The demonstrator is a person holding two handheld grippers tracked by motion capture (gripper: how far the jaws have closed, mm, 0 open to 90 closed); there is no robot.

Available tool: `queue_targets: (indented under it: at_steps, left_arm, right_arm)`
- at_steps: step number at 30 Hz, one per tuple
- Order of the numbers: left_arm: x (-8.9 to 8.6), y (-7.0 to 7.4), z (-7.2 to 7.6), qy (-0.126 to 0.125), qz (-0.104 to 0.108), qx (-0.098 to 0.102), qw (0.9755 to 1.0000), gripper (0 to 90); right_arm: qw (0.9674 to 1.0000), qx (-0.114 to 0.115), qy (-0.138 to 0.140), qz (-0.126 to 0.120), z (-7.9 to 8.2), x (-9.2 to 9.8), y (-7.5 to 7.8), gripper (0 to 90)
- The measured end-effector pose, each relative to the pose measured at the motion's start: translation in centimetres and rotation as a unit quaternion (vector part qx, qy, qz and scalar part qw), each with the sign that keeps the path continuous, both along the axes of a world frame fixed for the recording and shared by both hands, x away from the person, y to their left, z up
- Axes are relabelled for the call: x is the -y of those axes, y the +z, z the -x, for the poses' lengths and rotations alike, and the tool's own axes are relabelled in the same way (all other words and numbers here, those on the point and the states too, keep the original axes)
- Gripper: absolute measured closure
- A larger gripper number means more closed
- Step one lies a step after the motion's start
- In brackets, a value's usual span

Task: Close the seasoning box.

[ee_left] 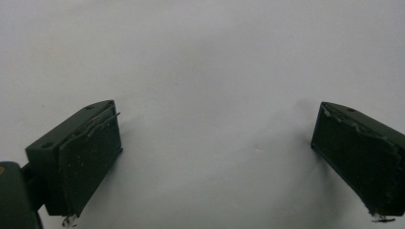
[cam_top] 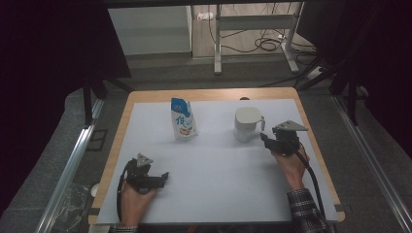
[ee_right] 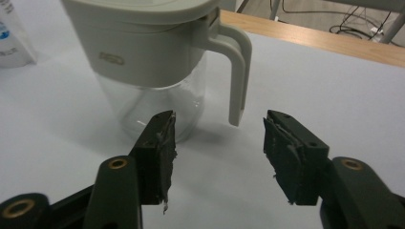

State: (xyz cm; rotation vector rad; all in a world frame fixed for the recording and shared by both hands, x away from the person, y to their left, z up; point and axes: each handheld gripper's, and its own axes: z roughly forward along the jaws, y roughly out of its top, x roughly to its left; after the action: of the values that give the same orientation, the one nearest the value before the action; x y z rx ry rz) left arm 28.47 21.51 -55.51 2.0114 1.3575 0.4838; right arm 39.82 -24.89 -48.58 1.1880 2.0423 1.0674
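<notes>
Hovering just right of clear glass jug with grey plastic lid and handle (cam_top: pixel 248 124), right gripper (cam_top: pixel 265 138) aims at handle; jaws released, part open, nothing between them, handle just ahead of gap in right gripper view (ee_right: pixel 237 71). Jug stands upright on white sheet over wooden bench (cam_top: pixel 214 94). Blue-and-white soft pouch (cam_top: pixel 183 119) upright, well left of jug. Left gripper (cam_top: pixel 164 175) well apart from jug, toward near left; jaws released, wide, bare sheet between.
</notes>
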Motion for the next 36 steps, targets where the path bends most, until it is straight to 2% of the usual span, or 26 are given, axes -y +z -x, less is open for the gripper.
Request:
queue_targets:
  at_steps: [3, 10, 15, 19, 21, 26, 30, 36]
  left_arm:
    - [0.0, 0.0, 0.0, 0.0, 0.0, 0.0, 1.0, 2.8]
    - [0.0, 0.0, 0.0, 0.0, 0.0, 0.0, 1.0, 2.8]
    - [0.0, 0.0, 0.0, 0.0, 0.0, 0.0, 1.0, 2.8]
    - [0.0, 0.0, 0.0, -0.001, -0.001, 0.0, 1.0, 2.8]
    - [0.0, 0.0, 0.0, -0.001, 0.0, 0.0, 1.0, 2.8]
    - [0.0, 0.0, 0.0, -0.001, 0.0, 0.0, 1.0, 2.8]
    - [0.0, 0.0, 0.0, -0.001, -0.001, 0.0, 1.0, 2.8]
    - [0.0, 0.0, 0.0, -0.001, -0.001, 0.0, 1.0, 2.8]
  right_arm:
    - [1.0, -0.003, -0.002, -0.003, -0.6, 0.0, 0.0, 47.9]
    - [0.9997, -0.007, -0.016, 0.014, -2.1, -0.9, 0.0, 52.1]
    - [0.9994, -0.012, -0.03, 0.015, -3.2, -1.2, -0.3, 55.7]
    - [0.9994, -0.015, -0.031, 0.007, -3.9, -1.6, -0.3, 57.5]
    - [0.9995, -0.007, -0.03, 0.01, -4.1, -1.8, -0.3, 60.0]
    - [0.9991, -0.009, -0.037, 0.017, -4.8, -2.0, -0.6, 63.6]
    - [0.999, -0.01, -0.041, 0.011, -5.1, -2.1, -0.6, 65.1]
    - [0.9987, -0.018, -0.047, 0.011, -5.6, -2.4, -1.1, 66.6]
